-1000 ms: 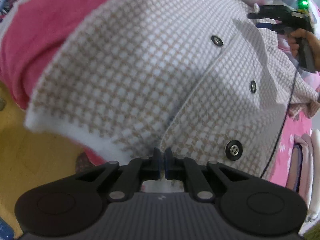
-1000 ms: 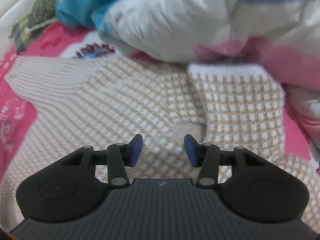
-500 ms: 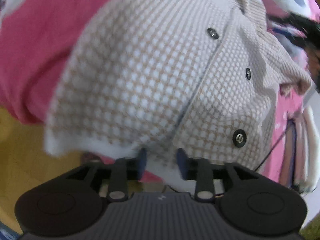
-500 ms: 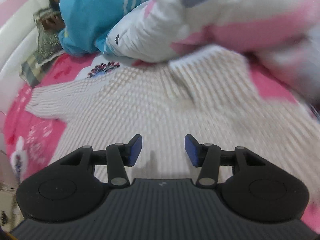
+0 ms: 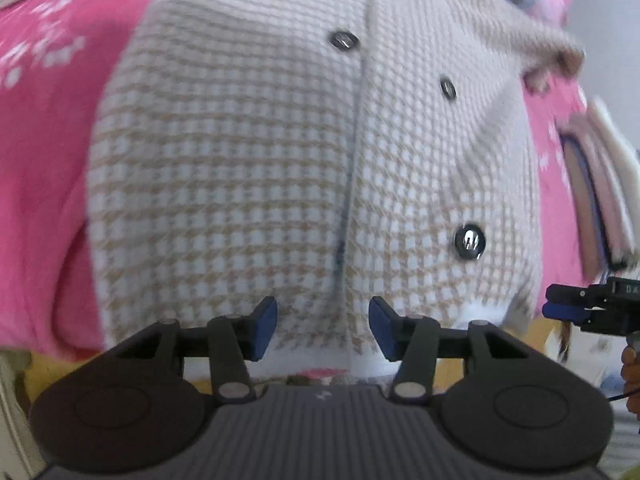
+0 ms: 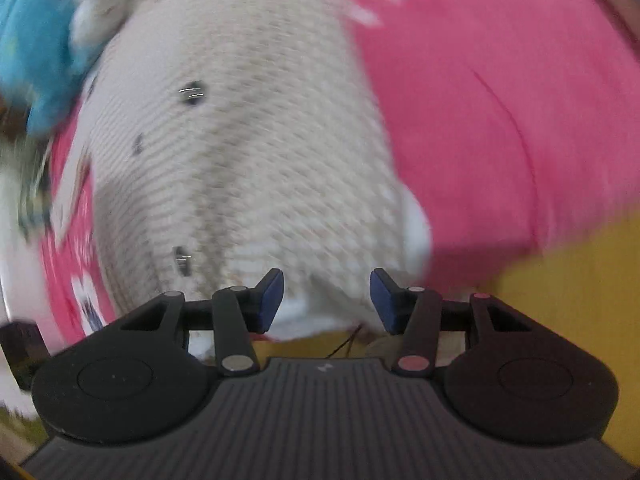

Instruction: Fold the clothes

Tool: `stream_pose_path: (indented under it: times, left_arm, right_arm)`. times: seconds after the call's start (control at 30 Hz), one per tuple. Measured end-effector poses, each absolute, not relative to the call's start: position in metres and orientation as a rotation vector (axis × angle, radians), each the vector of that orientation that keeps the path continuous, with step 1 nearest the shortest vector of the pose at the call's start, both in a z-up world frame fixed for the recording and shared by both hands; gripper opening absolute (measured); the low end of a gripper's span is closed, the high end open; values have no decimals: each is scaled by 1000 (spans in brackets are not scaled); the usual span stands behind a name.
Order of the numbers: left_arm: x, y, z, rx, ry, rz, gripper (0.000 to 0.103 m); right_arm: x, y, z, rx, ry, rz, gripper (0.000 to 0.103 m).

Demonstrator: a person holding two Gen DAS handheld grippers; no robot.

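Left gripper (image 5: 322, 326) jaws just opened, nothing gripped, over cardigan (image 5: 248, 152) hem; right gripper (image 6: 326, 300) open too, over same hem.

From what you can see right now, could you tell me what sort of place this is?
Probably a bedroom: a checked knit cardigan lies spread on a pink patterned bedsheet, with a blue garment bunched nearby and folded clothes stacked alongside.
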State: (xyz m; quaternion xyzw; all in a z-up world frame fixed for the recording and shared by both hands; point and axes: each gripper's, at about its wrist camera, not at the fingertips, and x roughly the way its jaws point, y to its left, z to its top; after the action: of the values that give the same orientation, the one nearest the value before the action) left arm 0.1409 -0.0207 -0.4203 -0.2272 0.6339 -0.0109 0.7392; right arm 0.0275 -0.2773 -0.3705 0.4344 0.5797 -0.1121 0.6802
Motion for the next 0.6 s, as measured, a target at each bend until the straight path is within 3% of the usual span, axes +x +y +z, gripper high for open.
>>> stream_pose_path:
  times: [0.37, 0.6]
  left_arm:
    - [159, -37, -436, -347, 1534, -43, 60]
    - [163, -54, -441, -300, 1544, -32, 63]
  right_arm:
    - [-70, -275, -432, 1723, 891, -430, 51]
    - [-61, -250, -470, 1862, 722, -352, 55]
